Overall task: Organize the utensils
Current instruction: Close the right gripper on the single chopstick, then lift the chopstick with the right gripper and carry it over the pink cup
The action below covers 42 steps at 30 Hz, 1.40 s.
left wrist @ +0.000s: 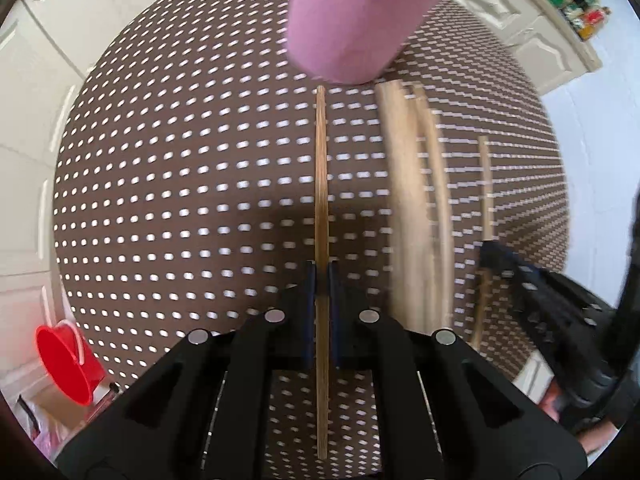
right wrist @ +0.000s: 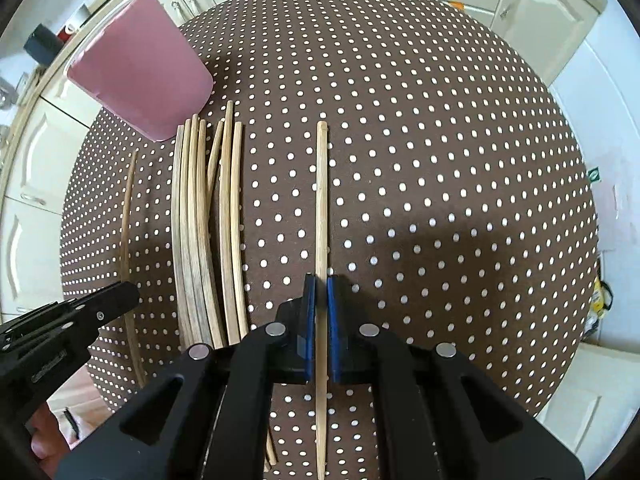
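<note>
Both grippers sit closest, the left gripper [left wrist: 321, 276] and right gripper [right wrist: 321, 290] each clenched on one thin bamboo chopstick [right wrist: 321, 200] above the round dotted brown bench [right wrist: 440, 160]. Beside the pink cup [right wrist: 140, 64] on it lies a loose bundle of pale sticks [right wrist: 204, 220]. To do this well, I'd tilt each smooth stick upright before the cup.

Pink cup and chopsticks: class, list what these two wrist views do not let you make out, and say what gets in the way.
- Pink cup: its inside cannot be seen in either view; the left wrist view cuts its top off at the frame edge.
- Loose chopsticks: near ends hidden behind the right gripper; motion-blurred in the left wrist view.
- Chopstick in the left gripper: its far tip is hidden by the cup.
</note>
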{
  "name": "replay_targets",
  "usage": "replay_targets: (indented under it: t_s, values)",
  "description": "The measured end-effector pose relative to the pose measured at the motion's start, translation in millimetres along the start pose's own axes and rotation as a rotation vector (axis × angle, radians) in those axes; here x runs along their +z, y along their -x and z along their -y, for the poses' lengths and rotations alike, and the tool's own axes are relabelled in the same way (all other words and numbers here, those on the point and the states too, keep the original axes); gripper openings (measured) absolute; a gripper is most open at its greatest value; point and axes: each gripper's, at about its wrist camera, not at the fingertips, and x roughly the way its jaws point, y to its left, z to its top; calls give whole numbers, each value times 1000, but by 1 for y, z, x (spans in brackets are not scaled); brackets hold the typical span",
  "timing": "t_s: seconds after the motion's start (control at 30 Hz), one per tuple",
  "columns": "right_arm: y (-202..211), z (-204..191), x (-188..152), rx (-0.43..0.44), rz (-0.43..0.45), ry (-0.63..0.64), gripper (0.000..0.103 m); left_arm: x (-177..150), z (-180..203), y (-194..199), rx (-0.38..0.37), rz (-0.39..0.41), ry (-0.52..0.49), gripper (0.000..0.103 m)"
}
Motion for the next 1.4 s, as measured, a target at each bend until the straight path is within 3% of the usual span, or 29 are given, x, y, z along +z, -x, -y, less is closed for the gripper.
replay_targets:
  t_s: [0.17,0.33,0.5,0.67,0.77,0.93,1.03,1.23,1.33,1.4]
  values:
    - [-13,-20,4,-51,3,26,7,5,-5,-2,28,35,-32,8]
    - [-18,-42,16,-65,6,5,11,11,-4,-3,49,13,-17,9]
    - [-21,-37,26,-44,10,-30,9,48,16,-8,33,4,66,9]
    - [-16,-24,25,-1,17,-106,5,39,0,5,16,19,66,8]
    - [-10,-20,24,26,41,-118,5,9,-25,17,-6,28,85,7]
    - [7,1,14,63,64,-151,5,-3,-47,38,-1,56,88,7]
    - [23,11,11,80,102,-161,5,-8,-46,54,41,89,91,6]
    - [46,26,15,110,148,-142,5,-15,-42,70,29,118,97,6]
    - [47,35,10,121,138,-135,5,-13,-27,63,-10,106,96,6]
    - [37,32,3,103,114,-131,5,-15,-23,61,13,106,91,7]
